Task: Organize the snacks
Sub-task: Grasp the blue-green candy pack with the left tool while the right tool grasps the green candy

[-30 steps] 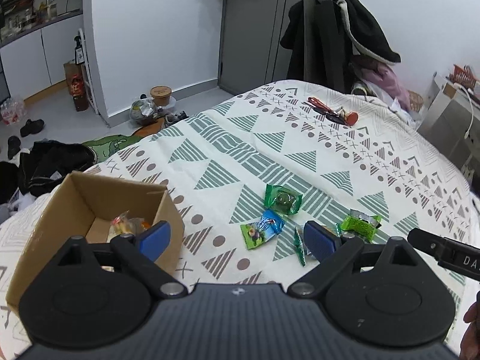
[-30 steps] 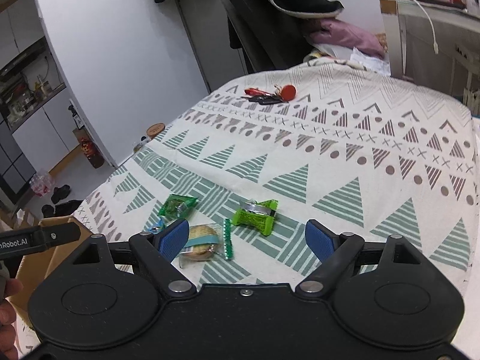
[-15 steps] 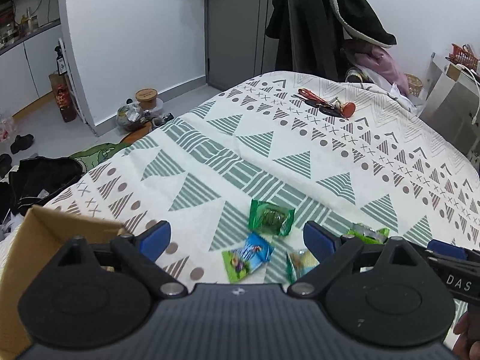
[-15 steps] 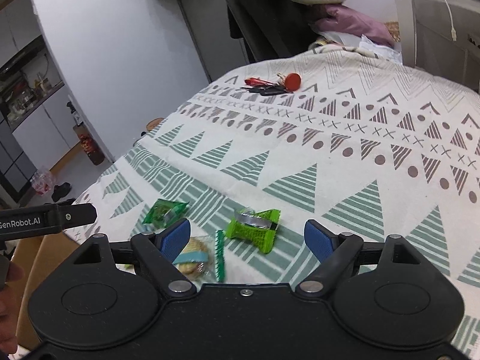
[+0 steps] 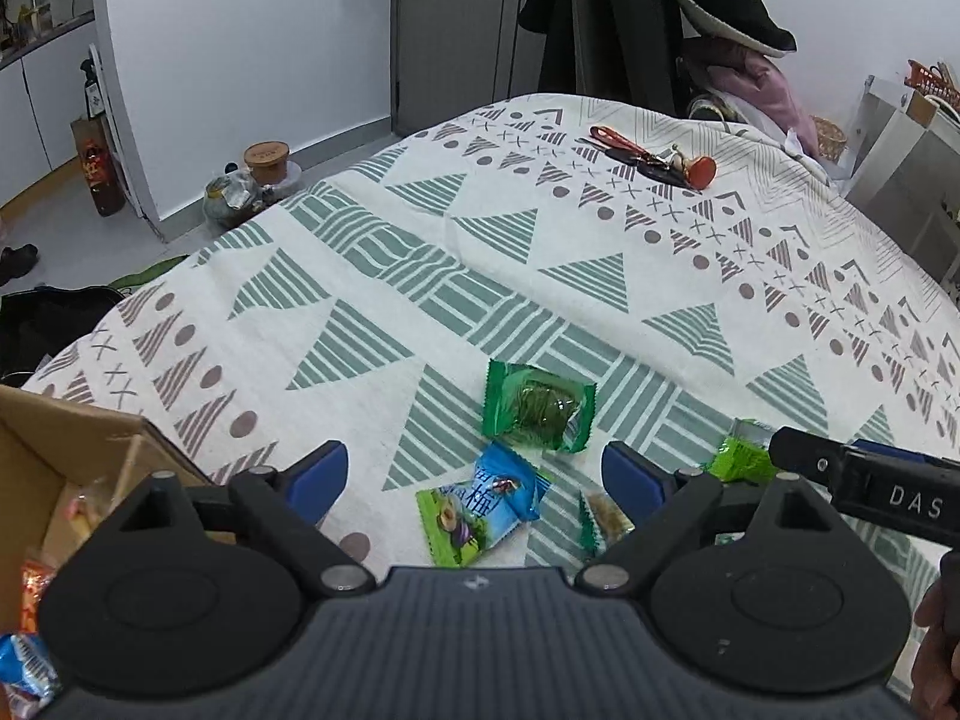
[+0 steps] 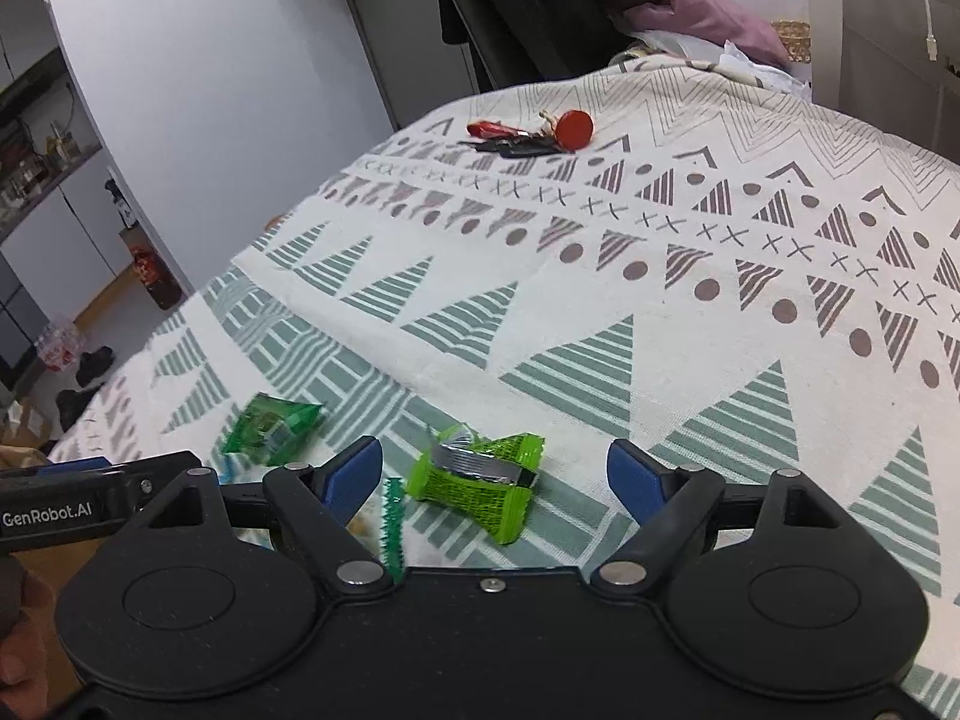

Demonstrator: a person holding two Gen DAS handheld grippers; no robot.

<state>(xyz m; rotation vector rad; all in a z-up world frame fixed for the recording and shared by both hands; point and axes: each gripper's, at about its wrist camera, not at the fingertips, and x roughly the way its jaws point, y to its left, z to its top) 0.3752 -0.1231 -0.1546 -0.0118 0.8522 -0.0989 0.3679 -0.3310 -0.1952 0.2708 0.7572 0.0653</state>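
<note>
Several snack packets lie on the patterned bedspread point(image 5: 540, 252). My left gripper point(image 5: 474, 471) is open just above a blue and green packet point(image 5: 480, 501), with a dark green packet point(image 5: 537, 405) a little beyond it. A clear packet with a green edge point(image 5: 603, 516) lies by the right finger. My right gripper point(image 6: 495, 474) is open over a bright green packet point(image 6: 480, 483); the dark green packet point(image 6: 270, 426) sits to its left. The cardboard box point(image 5: 66, 456) with snacks inside stands at the lower left of the left wrist view.
Red keys and a red disc point(image 5: 654, 159) lie far back on the bed. Dark coats point(image 5: 636, 18) hang behind the bed. Jars point(image 5: 252, 180) and shoes sit on the floor at left. A white cabinet point(image 5: 900, 150) stands at right.
Both grippers have moved forward and lower toward the packets, which now look larger. The left gripper has swung right, so the box has slid to the frame's left edge.
</note>
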